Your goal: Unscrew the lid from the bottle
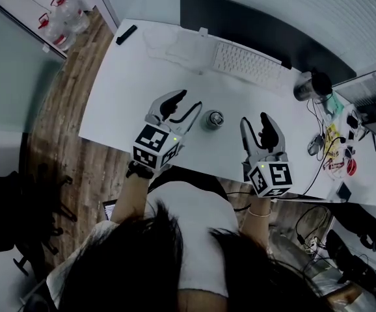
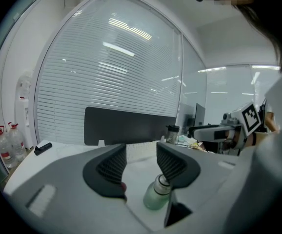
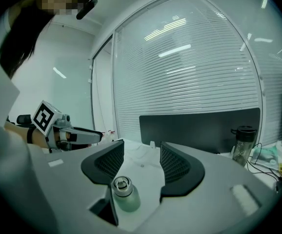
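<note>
Showing both claws held above a white desk (image 1: pixel 123 90), this moment has neither of them gripping anything. We read the left gripper (image 1: pixel 188 101) as partly open, its ribbed pads (image 2: pixel 114 165) apart with nothing pressed between them. The right gripper (image 1: pixel 254 119) likewise stands open, and nothing is clamped in its jaws.

Between the two grippers we find the bottle (image 2: pixel 155 198), upright on the desk. It stands close to the left gripper's right jaw tip and a little apart from the right gripper. In the left gripper view that jaw tip covers part of its neck. In the right gripper view it sits low, in front of the left jaw.

The bottle is small, with a pale green translucent body and rounded shoulders. Its grey metallic lid (image 3: pixel 121 183) is on and carries a ring-shaped mark on top. We cannot tell what the bottle holds.

Farther out, a keyboard (image 1: pixel 246 64) lies before a dark panel (image 1: pixel 259 28). A clear tumbler (image 1: pixel 308 86) with a dark top stands near the desk's far right end, its contents unclear. On the floor past the desk's left end we note clear jugs (image 1: pixel 61 21) with red fittings.
</note>
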`<state>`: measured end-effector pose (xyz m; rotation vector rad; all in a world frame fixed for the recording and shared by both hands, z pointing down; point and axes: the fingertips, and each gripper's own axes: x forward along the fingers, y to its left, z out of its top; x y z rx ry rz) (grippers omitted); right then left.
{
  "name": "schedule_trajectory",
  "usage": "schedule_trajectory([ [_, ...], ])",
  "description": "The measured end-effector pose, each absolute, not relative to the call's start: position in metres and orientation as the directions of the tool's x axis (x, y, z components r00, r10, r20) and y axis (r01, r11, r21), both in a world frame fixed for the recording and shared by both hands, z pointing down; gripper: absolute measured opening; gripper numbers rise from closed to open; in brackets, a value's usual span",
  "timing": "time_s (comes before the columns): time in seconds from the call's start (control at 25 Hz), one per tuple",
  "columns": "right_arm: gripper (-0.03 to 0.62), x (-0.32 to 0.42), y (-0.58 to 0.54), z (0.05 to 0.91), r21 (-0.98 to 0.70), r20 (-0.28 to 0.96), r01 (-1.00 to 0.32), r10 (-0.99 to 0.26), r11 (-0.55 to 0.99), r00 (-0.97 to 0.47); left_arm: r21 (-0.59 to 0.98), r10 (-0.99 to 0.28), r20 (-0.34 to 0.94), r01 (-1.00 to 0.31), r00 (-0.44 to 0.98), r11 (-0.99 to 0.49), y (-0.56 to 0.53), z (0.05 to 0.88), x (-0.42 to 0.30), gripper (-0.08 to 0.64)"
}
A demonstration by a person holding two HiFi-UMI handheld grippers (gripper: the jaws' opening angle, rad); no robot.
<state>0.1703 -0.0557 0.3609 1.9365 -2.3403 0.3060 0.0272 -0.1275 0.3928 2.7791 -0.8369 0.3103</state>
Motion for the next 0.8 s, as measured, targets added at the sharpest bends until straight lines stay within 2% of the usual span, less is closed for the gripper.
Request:
schedule_trajectory([
  [0.32,0.227,0.154,-0.057,0.375,-0.131,0.237,-0.964,-0.936,0.233,-0.259,0.132,-0.468,0.283,-0.517,0.837,-0.846,-0.117,0.418,0.024,0.213],
  [0.8,0.227,0.125,-0.061,0.415,-0.189,0.310,-0.940,-0.891,0.285,-0.332,0.182,-0.264,0.356,-0.344,0.896,-0.921,-0.080,0.484,0.047,0.265],
])
